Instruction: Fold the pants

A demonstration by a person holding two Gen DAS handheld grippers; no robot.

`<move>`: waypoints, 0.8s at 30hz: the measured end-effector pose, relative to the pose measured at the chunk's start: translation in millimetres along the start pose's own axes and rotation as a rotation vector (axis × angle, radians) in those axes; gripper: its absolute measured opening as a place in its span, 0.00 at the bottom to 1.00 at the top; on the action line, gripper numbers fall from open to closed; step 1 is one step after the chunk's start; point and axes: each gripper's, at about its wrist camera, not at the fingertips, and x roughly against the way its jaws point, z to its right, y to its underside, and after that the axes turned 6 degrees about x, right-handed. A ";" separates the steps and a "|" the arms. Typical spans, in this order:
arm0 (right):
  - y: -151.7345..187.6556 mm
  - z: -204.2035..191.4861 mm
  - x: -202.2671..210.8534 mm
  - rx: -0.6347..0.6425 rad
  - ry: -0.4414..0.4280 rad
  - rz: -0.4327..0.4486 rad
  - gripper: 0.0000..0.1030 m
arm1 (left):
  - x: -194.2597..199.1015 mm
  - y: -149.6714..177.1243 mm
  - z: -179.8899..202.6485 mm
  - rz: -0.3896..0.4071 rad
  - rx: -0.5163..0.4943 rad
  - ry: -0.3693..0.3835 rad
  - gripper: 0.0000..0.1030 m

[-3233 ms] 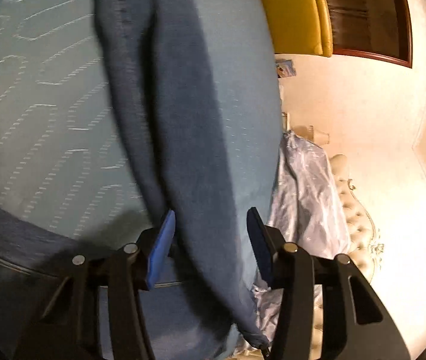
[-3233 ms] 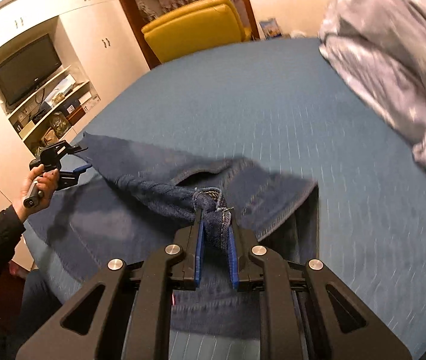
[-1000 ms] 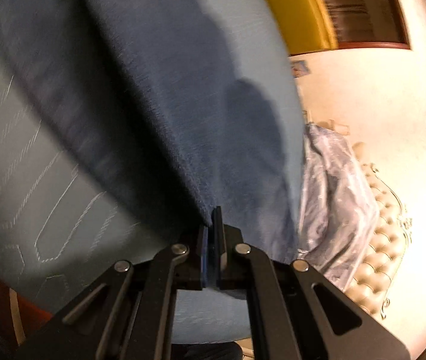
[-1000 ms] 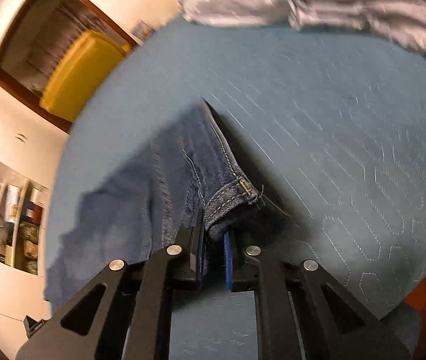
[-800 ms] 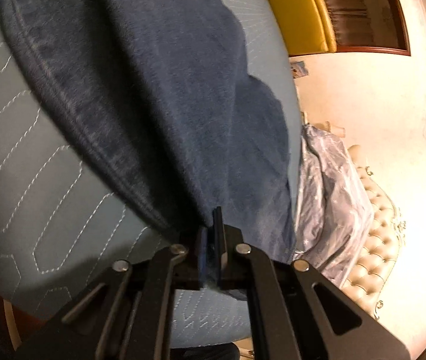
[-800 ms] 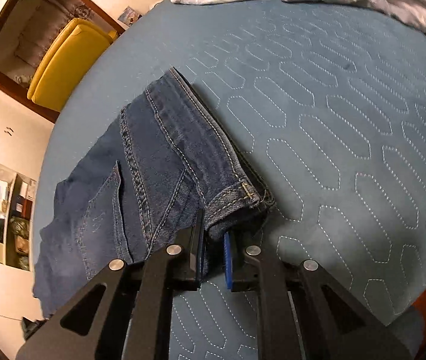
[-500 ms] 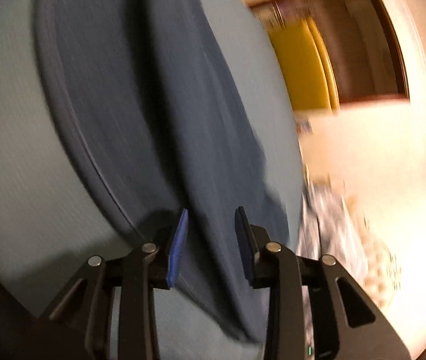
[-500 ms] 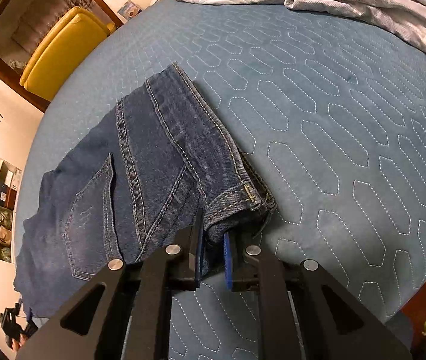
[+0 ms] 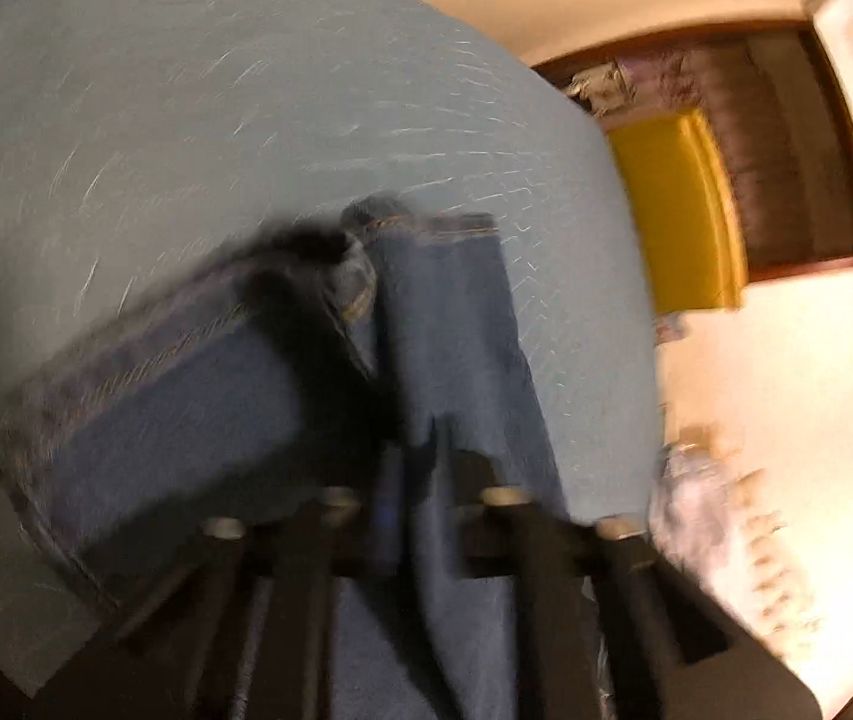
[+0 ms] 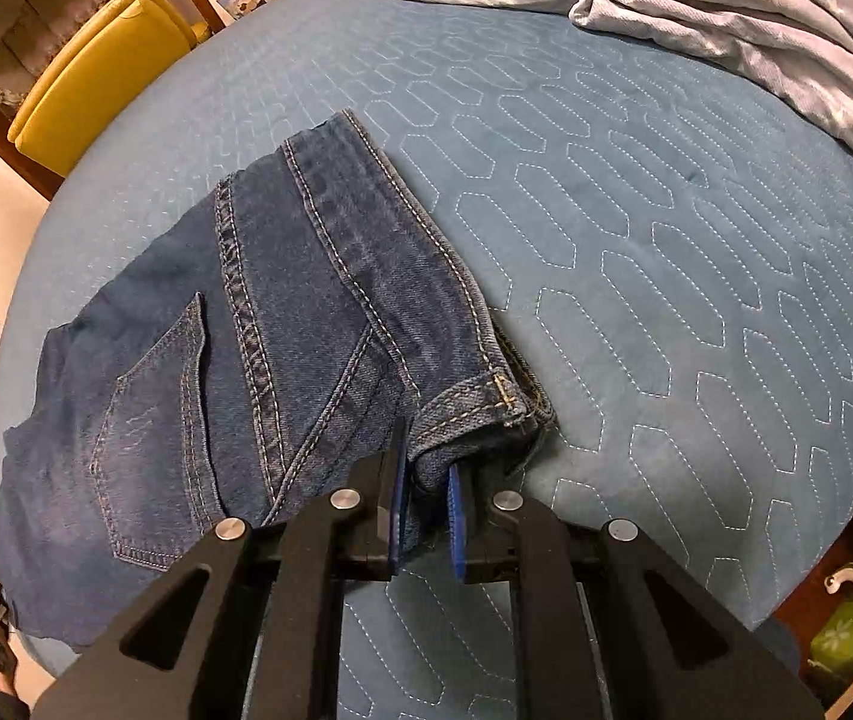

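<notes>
Blue quilted bedspread (image 10: 636, 228) covers the bed. Grey star-print duvet (image 10: 726, 6) bunched at its far edge. Yellow armchair (image 10: 96, 66) beyond, before a dark wood-framed opening (image 9: 786, 138).

The pants (image 10: 282, 324) are dark blue denim with pale tan stitching. The bedspread (image 10: 636, 228) is teal, quilted in white elongated hexagons. The blanket (image 10: 726, 6) is grey-lilac with white stars; the chair (image 10: 96, 72) is yellow.
</notes>
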 end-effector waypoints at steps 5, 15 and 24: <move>-2.7 -3.1 -1.3 0.012 -0.009 -0.005 0.10 | 18.9 -5.2 118.9 -0.032 -0.239 -0.050 0.05; -5.9 2.5 -3.4 0.026 -0.043 -0.007 0.10 | 41.1 -6.3 39.0 0.034 -0.087 -0.067 0.01; -6.6 6.9 -2.8 0.010 -0.030 -0.009 0.10 | 37.4 -14.3 93.2 0.066 -0.178 -0.102 0.07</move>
